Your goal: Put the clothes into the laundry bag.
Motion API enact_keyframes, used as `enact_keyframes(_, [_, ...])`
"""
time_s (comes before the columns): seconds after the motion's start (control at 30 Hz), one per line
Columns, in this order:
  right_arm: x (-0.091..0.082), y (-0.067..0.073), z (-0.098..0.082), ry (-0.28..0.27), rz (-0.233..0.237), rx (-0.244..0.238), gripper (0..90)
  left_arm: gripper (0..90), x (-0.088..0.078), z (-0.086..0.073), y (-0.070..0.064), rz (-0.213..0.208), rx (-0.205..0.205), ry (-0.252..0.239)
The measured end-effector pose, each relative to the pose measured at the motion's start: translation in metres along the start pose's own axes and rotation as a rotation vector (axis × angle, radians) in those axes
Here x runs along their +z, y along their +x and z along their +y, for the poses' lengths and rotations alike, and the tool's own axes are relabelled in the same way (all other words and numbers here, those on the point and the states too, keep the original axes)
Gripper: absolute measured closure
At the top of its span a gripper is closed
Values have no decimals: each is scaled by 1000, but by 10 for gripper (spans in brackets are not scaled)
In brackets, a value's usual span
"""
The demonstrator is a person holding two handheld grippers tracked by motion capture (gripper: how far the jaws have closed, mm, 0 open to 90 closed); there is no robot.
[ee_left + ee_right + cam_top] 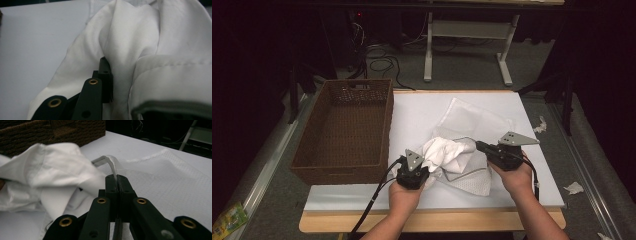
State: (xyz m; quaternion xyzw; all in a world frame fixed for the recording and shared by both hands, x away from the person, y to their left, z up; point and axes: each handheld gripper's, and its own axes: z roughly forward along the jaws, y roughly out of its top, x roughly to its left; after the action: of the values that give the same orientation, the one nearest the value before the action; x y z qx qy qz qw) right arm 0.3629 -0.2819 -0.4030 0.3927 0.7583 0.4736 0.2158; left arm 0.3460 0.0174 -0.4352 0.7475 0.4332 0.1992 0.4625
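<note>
A crumpled white garment (pixel 444 152) lies near the table's front, partly on a white mesh bag (pixel 472 122) with a grey-trimmed rim. My left gripper (pixel 428 169) is shut on a fold of the garment (pixel 125 37); one black jaw shows and cloth covers the other. The bag's grey rim (pixel 175 106) crosses the lower right of the left gripper view. My right gripper (pixel 479 146) is shut on the bag's rim, holding it slightly off the table. In the right gripper view its jaws (pixel 117 181) meet on the grey trim, with mesh (pixel 175 177) to the right and the garment (pixel 50 165) to the left.
A brown wicker basket (pixel 344 125) stands at the table's left side, open at the top, and its wall (pixel 50 132) shows beyond the garment. The white tabletop (pixel 422 110) lies bare behind the bag. Cables and a table frame sit on the floor beyond.
</note>
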Motion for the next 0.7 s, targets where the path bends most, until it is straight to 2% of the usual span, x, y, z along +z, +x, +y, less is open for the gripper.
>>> enact_keyframes(0.07, [-2, 3, -1, 1, -3, -23, 892, 770, -6, 11, 5, 26, -10, -41])
enact_keyframes(0.17, [0, 4, -2, 4, 0, -28, 893, 770, -6, 14, 5, 30, -3, -48])
enact_keyframes(0.23, [3, 2, -3, 0, 2, -8, 893, 764, -2, 15, 1, 28, -1, -35])
enact_keyframes(0.27, [3, 2, -3, 0, 2, -8, 893, 764, 0, 16, -4, 9, 0, -22])
enact_keyframes(0.3, [3, 4, -2, -3, -6, -16, 892, 756, 5, 16, -10, 3, 28, -19])
enact_keyframes(0.33, [3, 5, -2, -2, -7, -18, 892, 751, 5, 16, -10, 3, 28, -19])
enact_keyframes(0.5, [2, 4, -3, -12, -14, -13, 893, 693, 21, 9, -23, -64, -9, 29])
enact_keyframes(0.53, [1, 4, -3, -13, -12, -14, 893, 623, 23, 5, -27, -108, -11, 25])
enact_keyframes(0.57, [1, 4, -3, -13, -12, -14, 893, 584, 23, 5, -27, -108, -11, 25])
enact_keyframes(0.6, [0, 5, -4, -15, -8, -18, 893, 536, 23, 3, -29, -143, 4, 27])
enact_keyframes(0.63, [-1, 5, -4, -15, -5, -17, 893, 501, 23, 2, -30, -162, 2, 29])
enact_keyframes(0.67, [-1, 5, -4, -15, -5, -17, 893, 473, 23, 2, -30, -162, 2, 29])
enact_keyframes(0.7, [-1, 5, -5, -18, -2, -28, 893, 444, 19, 0, -31, -204, -3, 7])
